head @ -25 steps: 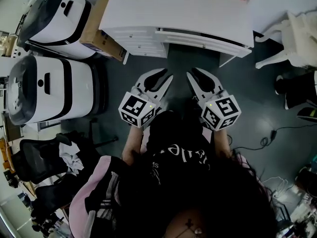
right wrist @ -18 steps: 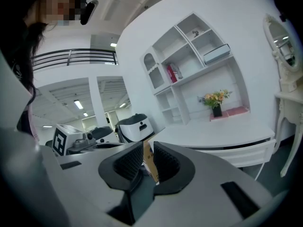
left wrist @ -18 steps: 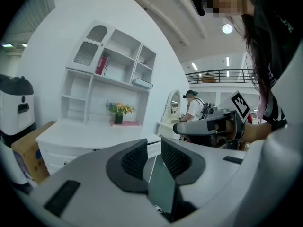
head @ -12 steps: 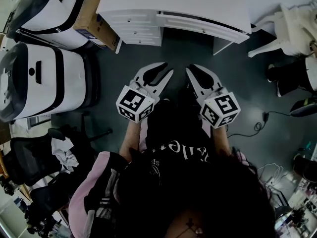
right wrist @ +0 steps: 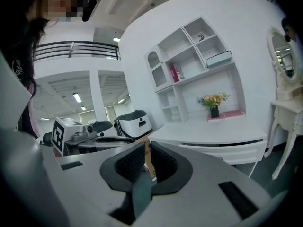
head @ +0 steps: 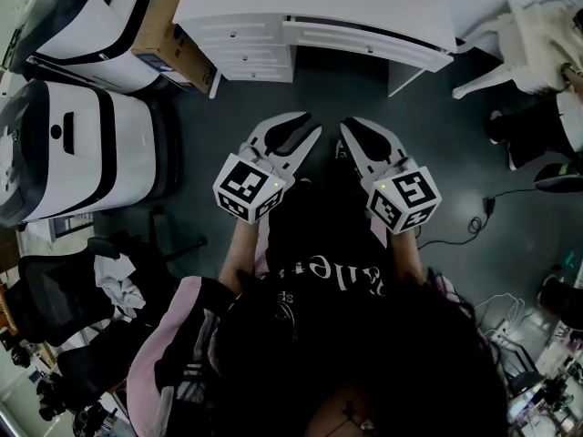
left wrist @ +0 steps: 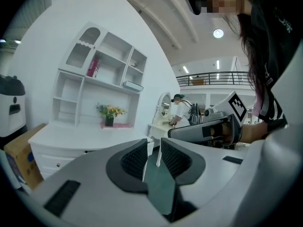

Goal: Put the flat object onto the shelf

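Observation:
A flat pink object [left wrist: 116, 125] lies on the white desk [head: 310, 7] under a vase of flowers [left wrist: 109, 112]; the right gripper view shows the flat pink object [right wrist: 233, 113] too. The white shelf unit [left wrist: 102, 74] rises from the desk against the wall, also seen as the shelf unit [right wrist: 189, 60]. I hold both grippers side by side over the dark floor, well short of the desk. My left gripper [head: 290, 127] is slightly open, with nothing between its pads [left wrist: 135, 159]. My right gripper [head: 360, 135] has its jaws closing, almost together and empty.
Two large white machines [head: 73, 153] and a cardboard box [head: 168, 39] stand left of the desk. A white chair [head: 519, 44] stands at the right, with cables [head: 474, 230] on the floor below it. A black office chair [head: 73, 289] is behind left. Another person [left wrist: 179, 110] works far off.
The desk has slid toward the top edge of the head view, and the white machines toward the left edge. Both grippers stay side by side in front of the person.

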Action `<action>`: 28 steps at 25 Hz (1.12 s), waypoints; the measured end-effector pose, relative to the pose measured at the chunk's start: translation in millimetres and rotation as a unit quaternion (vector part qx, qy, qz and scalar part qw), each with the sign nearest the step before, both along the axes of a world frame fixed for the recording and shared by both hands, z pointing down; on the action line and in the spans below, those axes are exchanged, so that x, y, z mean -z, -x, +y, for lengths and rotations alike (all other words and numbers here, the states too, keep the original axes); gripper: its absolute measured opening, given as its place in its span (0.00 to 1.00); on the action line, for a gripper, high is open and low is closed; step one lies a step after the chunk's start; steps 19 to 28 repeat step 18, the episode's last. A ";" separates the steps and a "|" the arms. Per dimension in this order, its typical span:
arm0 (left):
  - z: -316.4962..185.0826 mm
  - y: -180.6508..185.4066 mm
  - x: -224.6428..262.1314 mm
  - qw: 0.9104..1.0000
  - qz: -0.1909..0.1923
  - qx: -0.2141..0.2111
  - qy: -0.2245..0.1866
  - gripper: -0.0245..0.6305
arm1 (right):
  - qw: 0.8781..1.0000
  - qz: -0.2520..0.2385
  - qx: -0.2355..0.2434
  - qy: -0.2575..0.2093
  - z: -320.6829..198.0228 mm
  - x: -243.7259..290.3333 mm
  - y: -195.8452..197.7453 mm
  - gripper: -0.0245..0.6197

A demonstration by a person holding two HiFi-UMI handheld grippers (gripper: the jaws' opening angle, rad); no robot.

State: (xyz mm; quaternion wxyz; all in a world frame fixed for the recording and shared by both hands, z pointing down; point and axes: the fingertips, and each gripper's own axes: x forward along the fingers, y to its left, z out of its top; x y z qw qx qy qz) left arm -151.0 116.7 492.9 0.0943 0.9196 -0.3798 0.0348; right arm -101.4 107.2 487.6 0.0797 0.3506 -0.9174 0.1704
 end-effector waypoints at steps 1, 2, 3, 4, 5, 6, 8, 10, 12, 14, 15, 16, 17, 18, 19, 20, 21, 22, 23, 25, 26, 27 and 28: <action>0.5 -0.5 0.6 1.000 0.000 0.000 -0.001 0.19 | 1.000 0.000 0.001 -0.001 0.5 0.3 0.1 0.15; 1.0 -0.7 1.0 1.000 -0.001 0.000 -0.001 0.19 | 1.000 0.000 0.002 -0.002 0.9 0.7 0.1 0.15; 1.5 -0.9 1.3 1.000 -0.002 0.000 -0.001 0.19 | 1.000 -0.001 0.002 -0.003 1.4 1.2 0.1 0.15; 2.2 -1.1 1.6 1.000 -0.002 -0.001 -0.002 0.19 | 1.000 -0.002 0.001 -0.004 2.0 1.6 0.0 0.15; 3.1 -1.7 2.0 1.000 -0.003 -0.002 -0.003 0.19 | 1.000 -0.003 0.000 -0.005 2.8 1.9 -0.4 0.15; 4.0 -2.9 2.4 1.000 -0.003 -0.003 -0.004 0.19 | 1.000 -0.003 0.000 -0.005 3.7 2.1 -1.0 0.15; 5.4 -7.1 3.3 1.000 -0.004 -0.006 -0.006 0.19 | 1.000 -0.004 0.000 -0.005 5.6 1.9 -2.9 0.15; 6.9 -12.3 4.0 1.000 -0.006 -0.012 -0.007 0.19 | 1.000 -0.005 0.000 -0.003 7.2 1.3 -5.3 0.15; 8.6 -16.4 4.3 1.000 -0.008 -0.016 -0.008 0.19 | 1.000 -0.005 0.000 -0.001 8.8 0.1 -7.2 0.15; 9.8 -19.5 3.5 1.000 -0.009 -0.019 -0.008 0.19 | 1.000 -0.007 0.001 0.002 9.8 -1.7 -8.4 0.14; 10.2 -20.9 2.9 1.000 -0.009 -0.019 -0.008 0.19 | 1.000 -0.007 0.001 0.003 10.1 -2.5 -9.1 0.15; 10.6 -22.5 2.3 1.000 -0.009 -0.019 -0.007 0.19 | 1.000 -0.008 0.002 0.004 10.4 -3.1 -9.8 0.15; 11.0 -24.2 1.8 1.000 -0.010 -0.020 -0.007 0.19 | 1.000 -0.008 0.002 0.004 10.7 -3.6 -10.7 0.14; 11.4 -26.0 1.5 1.000 -0.010 -0.020 -0.007 0.19 | 1.000 -0.008 0.003 0.005 11.0 -4.0 -11.6 0.14; 11.4 -26.0 1.5 1.000 -0.010 -0.020 -0.007 0.19 | 1.000 -0.008 0.003 0.005 11.0 -4.0 -11.6 0.14; 11.4 -26.0 1.5 1.000 -0.010 -0.020 -0.007 0.19 | 1.000 -0.008 0.003 0.005 11.0 -4.0 -11.6 0.14; 11.4 -26.0 1.5 1.000 -0.010 -0.020 -0.007 0.19 | 1.000 -0.008 0.003 0.005 11.0 -4.0 -11.6 0.14; 11.4 -26.0 1.5 1.000 -0.010 -0.020 -0.007 0.19 | 1.000 -0.008 0.003 0.005 11.0 -4.0 -11.6 0.14; 11.4 -26.0 1.5 1.000 -0.010 -0.020 -0.007 0.19 | 1.000 -0.008 0.003 0.005 11.0 -4.0 -11.6 0.14; 11.4 -26.0 1.5 1.000 -0.010 -0.020 -0.007 0.19 | 1.000 -0.008 0.003 0.005 11.0 -4.0 -11.6 0.14; 11.4 -26.0 1.5 1.000 -0.010 -0.020 -0.007 0.19 | 1.000 -0.008 0.003 0.005 11.0 -4.0 -11.6 0.14; 11.4 -26.0 1.5 1.000 -0.010 -0.020 -0.007 0.19 | 1.000 -0.008 0.003 0.005 11.0 -4.0 -11.6 0.14; 11.4 -26.0 1.5 1.000 -0.010 -0.020 -0.007 0.19 | 1.000 -0.008 0.003 0.005 11.0 -4.0 -11.6 0.14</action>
